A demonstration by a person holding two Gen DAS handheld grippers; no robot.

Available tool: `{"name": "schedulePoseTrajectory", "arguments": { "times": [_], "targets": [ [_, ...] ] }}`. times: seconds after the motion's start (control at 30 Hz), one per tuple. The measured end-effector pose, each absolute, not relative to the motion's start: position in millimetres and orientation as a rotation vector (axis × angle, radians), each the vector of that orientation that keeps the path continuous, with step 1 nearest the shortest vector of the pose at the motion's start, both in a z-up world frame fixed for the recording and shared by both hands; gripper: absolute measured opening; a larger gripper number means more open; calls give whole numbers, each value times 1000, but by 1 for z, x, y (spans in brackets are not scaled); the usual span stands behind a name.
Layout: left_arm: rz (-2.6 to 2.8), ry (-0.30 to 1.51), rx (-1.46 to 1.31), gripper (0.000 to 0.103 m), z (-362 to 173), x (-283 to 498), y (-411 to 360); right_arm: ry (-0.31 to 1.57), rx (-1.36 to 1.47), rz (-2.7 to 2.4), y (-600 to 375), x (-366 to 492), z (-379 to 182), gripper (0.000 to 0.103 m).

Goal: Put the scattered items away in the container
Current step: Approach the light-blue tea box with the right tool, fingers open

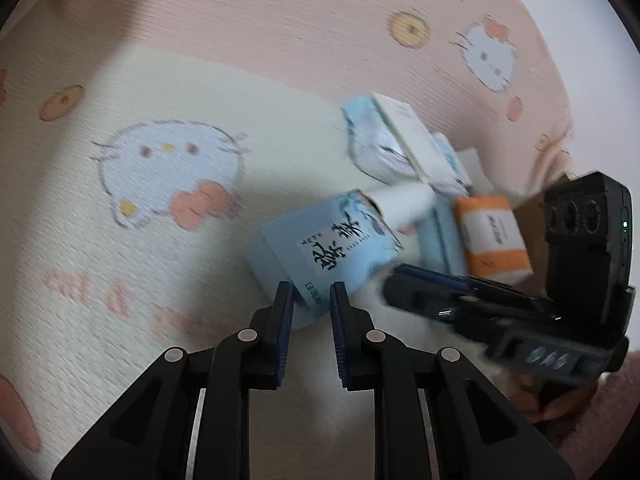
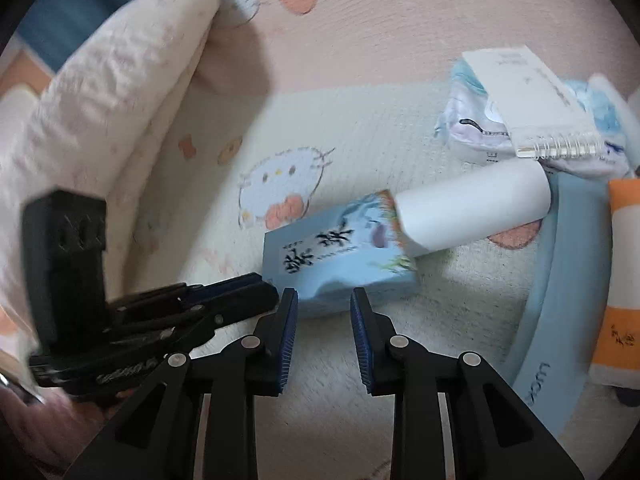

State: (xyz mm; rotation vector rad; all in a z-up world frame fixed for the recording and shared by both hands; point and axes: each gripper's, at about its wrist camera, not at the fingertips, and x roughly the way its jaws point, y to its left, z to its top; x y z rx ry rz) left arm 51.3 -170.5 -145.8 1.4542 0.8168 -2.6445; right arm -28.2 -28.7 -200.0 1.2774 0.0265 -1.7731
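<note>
Bedding, cat-print sheet [image 1: 168, 80], pink and cream, soft and slightly rumpled; serves as the surface.

Item in hand: pale blue tissue pack [image 1: 320, 248], soft-sided, black brush lettering on a white label, lying flat just ahead of both sets of fingers. A white tube [image 2: 472, 204] rests against its far end.

Left fingers [image 1: 312, 300]: narrow, pinching 1 near corner of the pack.
Right fingers [image 2: 324, 300]: fairly narrow, straddling the pack's near edge; I cannot tell whether the pads press on it.

Destination: pale blue container [image 2: 560, 280], rim showing to the right of the pack, near it.

Other scattered stock: spiral notebook [image 2: 532, 104] lying on a blue wipes packet [image 2: 468, 128]; orange-and-white pack [image 2: 624, 260] at the container.

Risks, as I judge them:
1. A corner pinch on soft wrapping may slip or tear when I lift.
2. My 2 hands sit close; they may knock each other.
3. Lifting could roll the tube off across the sheet.
</note>
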Motion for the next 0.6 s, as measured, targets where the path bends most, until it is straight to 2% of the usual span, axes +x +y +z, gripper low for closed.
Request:
{"name": "schedulePoseTrajectory", "arguments": {
  "times": [0.17,0.37,0.5,0.6],
  "targets": [
    [-2664,759,1511,21,-151,54,-140,66,1301,-1845,-11,-27,-199,24],
    [-2705,779,1574,21,-157,52,-119,9,1397,-1856,11,-30,-212,24],
    [-2732,648,1625,21,-154,51,-104,-33,1424,-1864,21,-32,-213,24],
    [-2729,641,1625,21,-146,51,-109,-30,1435,-1871,23,-33,-210,24]
  ]
}}
